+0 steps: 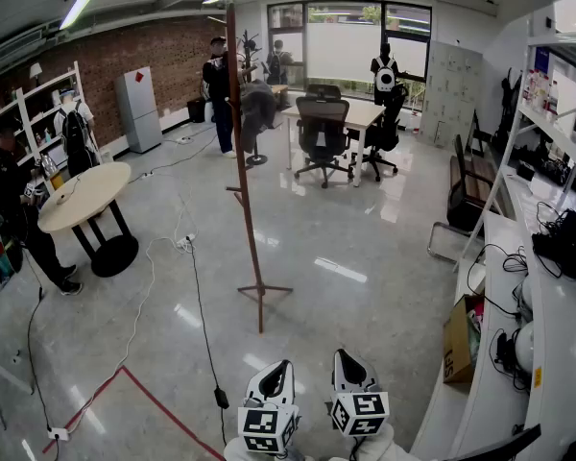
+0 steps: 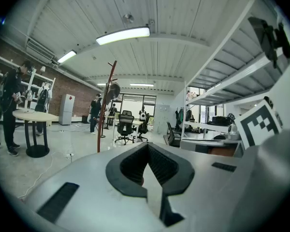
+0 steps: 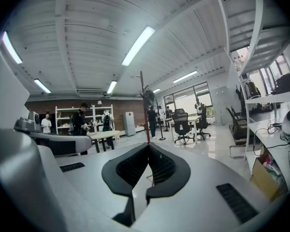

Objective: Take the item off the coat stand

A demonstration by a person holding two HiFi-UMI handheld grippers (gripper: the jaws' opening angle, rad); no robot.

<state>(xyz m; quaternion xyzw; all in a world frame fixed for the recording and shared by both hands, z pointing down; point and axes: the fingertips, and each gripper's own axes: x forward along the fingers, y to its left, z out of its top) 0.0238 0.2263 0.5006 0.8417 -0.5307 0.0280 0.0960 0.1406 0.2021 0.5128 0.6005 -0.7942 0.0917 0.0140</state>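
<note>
Person is holding both hands low and close to the body, side by side. Each is pointing nearly level, just a touch nose-down, toward the middle of the room. Left tongs (image 1: 278, 367) are sitting clenched: in the left gripper view the two dark ribbed jaws are meeting at the tips w/ nothing btw them. Right tongs (image 1: 346, 357) are doing the same, clenched tip to tip, empty and touching nothing.

Coat stand (image 1: 242, 161), a thin reddish-brown pole on spread feet, is standing upright on the shiny floor (image 1: 365, 257) straight ahead, well apart from both tongs. The item (image 2: 112, 91), a dark rounded thing (can't tell what exactly), is hanging high on the stand near the top. In the left gripper view it's on the pole's right side. Nothing is touching it.

In the bkgd, a person (image 1: 14, 219) is standing by a round tabletop (image 1: 82, 195) at left. Office chairs (image 1: 322, 133) are sitting farther back by the windows, and shelving (image 1: 557, 133) w/ gear is running along the right.
</note>
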